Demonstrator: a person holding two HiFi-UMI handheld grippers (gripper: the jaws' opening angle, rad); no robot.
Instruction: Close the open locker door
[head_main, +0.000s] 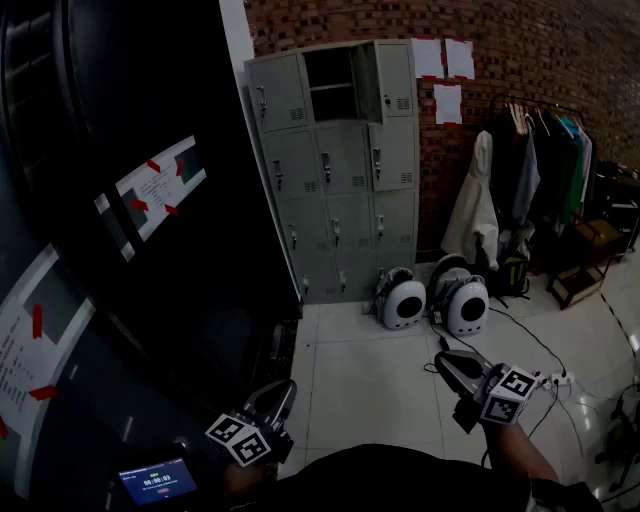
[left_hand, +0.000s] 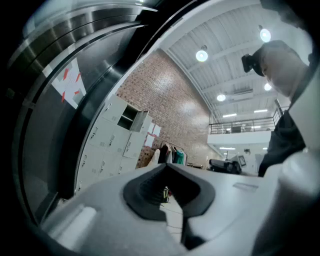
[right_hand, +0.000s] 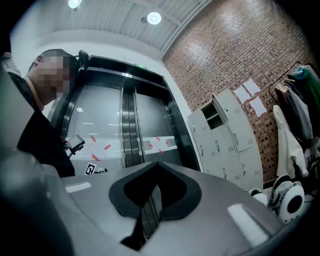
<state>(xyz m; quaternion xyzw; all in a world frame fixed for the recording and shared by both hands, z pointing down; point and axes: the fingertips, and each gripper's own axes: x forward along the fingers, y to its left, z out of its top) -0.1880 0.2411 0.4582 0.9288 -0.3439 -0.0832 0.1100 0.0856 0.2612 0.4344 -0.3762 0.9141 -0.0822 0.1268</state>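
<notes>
A grey bank of lockers (head_main: 340, 170) stands against the brick wall, far ahead. One top compartment (head_main: 330, 85) is open and dark, its door (head_main: 367, 82) swung out to the right. The open door also shows in the left gripper view (left_hand: 139, 121) and the right gripper view (right_hand: 221, 106). My left gripper (head_main: 285, 387) is low at the bottom, jaws shut on nothing. My right gripper (head_main: 441, 358) is low at the right, also shut and empty. Both are several floor tiles short of the lockers.
A dark curved wall (head_main: 150, 200) with taped notices fills the left. Two white round carriers (head_main: 405, 300) (head_main: 465, 303) sit on the floor by the lockers. A clothes rack (head_main: 545, 170), a wooden stool (head_main: 580, 275) and cables (head_main: 540, 350) are on the right.
</notes>
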